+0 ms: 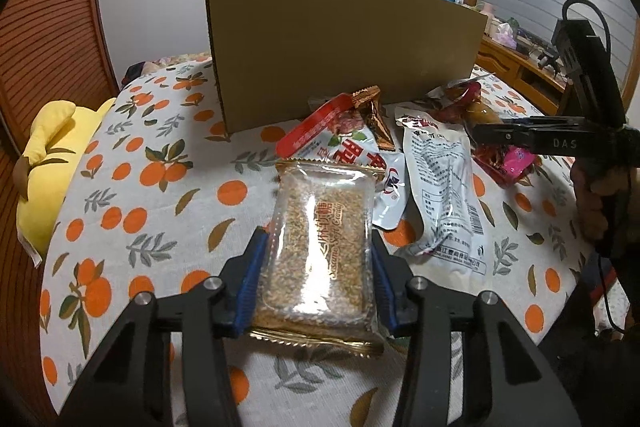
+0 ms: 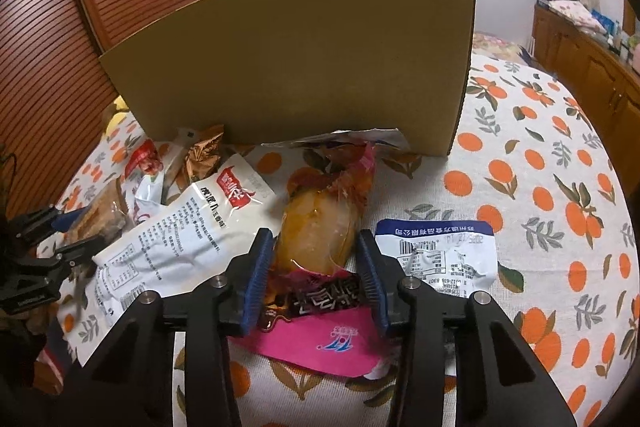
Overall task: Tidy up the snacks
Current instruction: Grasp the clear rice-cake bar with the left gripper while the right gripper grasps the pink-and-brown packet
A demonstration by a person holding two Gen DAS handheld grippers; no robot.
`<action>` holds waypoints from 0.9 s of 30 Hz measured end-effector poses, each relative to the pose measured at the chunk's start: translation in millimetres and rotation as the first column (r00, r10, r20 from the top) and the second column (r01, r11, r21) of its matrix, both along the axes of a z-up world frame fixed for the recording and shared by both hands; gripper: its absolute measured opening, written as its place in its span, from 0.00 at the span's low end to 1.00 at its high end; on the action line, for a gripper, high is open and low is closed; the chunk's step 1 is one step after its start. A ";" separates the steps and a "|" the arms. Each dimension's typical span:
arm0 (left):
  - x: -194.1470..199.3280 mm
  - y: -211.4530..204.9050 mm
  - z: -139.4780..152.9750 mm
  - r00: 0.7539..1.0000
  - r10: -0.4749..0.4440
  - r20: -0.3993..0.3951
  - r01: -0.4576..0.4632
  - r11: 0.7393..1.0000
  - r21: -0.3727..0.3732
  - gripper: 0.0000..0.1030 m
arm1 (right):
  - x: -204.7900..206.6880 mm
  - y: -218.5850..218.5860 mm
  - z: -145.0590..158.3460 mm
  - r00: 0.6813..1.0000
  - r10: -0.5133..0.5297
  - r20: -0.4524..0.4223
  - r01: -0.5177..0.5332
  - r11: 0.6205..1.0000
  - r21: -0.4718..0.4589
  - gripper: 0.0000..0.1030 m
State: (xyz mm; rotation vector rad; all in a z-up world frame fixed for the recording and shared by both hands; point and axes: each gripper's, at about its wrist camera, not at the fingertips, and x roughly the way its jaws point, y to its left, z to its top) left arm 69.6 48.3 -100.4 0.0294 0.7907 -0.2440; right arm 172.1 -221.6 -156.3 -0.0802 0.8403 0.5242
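A yellow plush toy (image 1: 52, 163) lies at the far left edge of the bed (image 1: 168, 147), whose cover is white with an orange-fruit print. Behind the snacks a brown cardboard box (image 1: 340, 47) stands upright on the bed.

The left gripper (image 1: 318, 247) has its blue-padded fingers (image 1: 250, 279) on either side of a clear sesame candy packet (image 1: 320, 255), the pads pressing its long edges, so the fingers are closed on the packet. It looks lifted a little above the cover, though the views do not settle that.

Just beyond it lies a red and white packet (image 1: 344, 143), with a brown foil wrapper (image 1: 374, 115) touching its far end, close to the foot of the box. Next to the right is a long white pouch (image 1: 444, 195) with printed text and a barcode, lying flat and partly overlapping the red and white one.

Further right, the right gripper (image 2: 316, 259) has its fingers (image 2: 256, 279) half open on both sides of a pink snack pack (image 2: 320, 227) that shows yellowish food through a clear window. The pack lies on the cover between the pads; whether they touch it I cannot tell. A small white and blue packet (image 2: 440, 251) lies just beside the right finger.
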 end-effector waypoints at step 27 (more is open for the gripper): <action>-19.5 -0.7 39.1 0.995 0.009 0.095 -0.006 0.999 -0.036 0.45 | -49.0 -13.5 19.3 0.997 0.037 0.065 -0.041 0.998 0.056 0.40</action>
